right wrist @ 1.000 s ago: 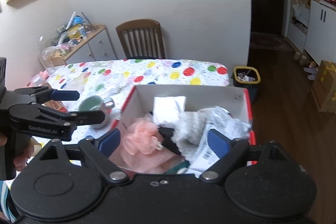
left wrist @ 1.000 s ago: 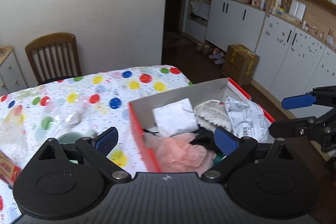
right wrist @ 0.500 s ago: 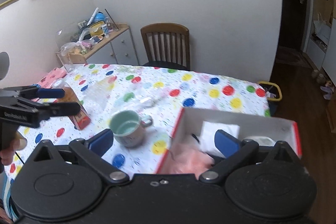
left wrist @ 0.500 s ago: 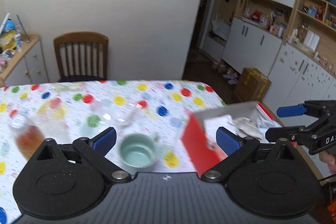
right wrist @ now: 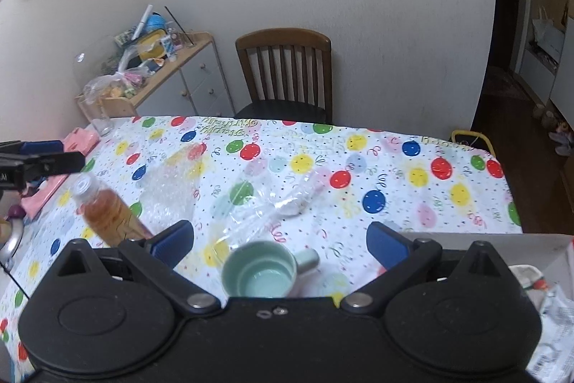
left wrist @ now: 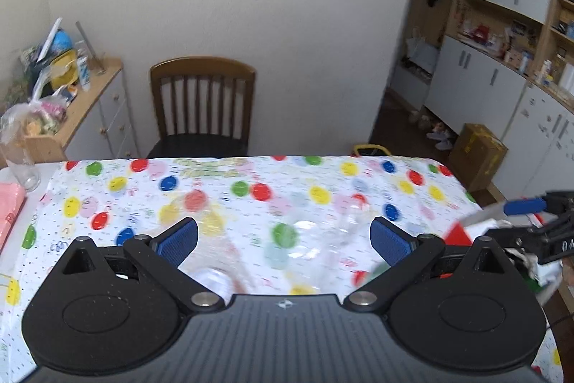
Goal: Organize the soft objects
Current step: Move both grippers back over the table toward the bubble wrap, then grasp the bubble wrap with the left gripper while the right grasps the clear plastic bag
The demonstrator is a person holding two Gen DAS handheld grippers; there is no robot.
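On the spotted table, the soft things left to sort are a crumpled sheet of bubble wrap and a clear plastic bag, lying near each other between the bottle of amber drink and the green mug. The box sits at the table's right edge with a white printed packet already in it, so the job looks partly done, with at least those two loose pieces to go. The right gripper hangs above the mug, spread wide and empty. The left gripper is likewise spread and empty over the blurred plastic. The tablecloth carries gold "Happy Birthday" lettering; the packet's print is too small to read.
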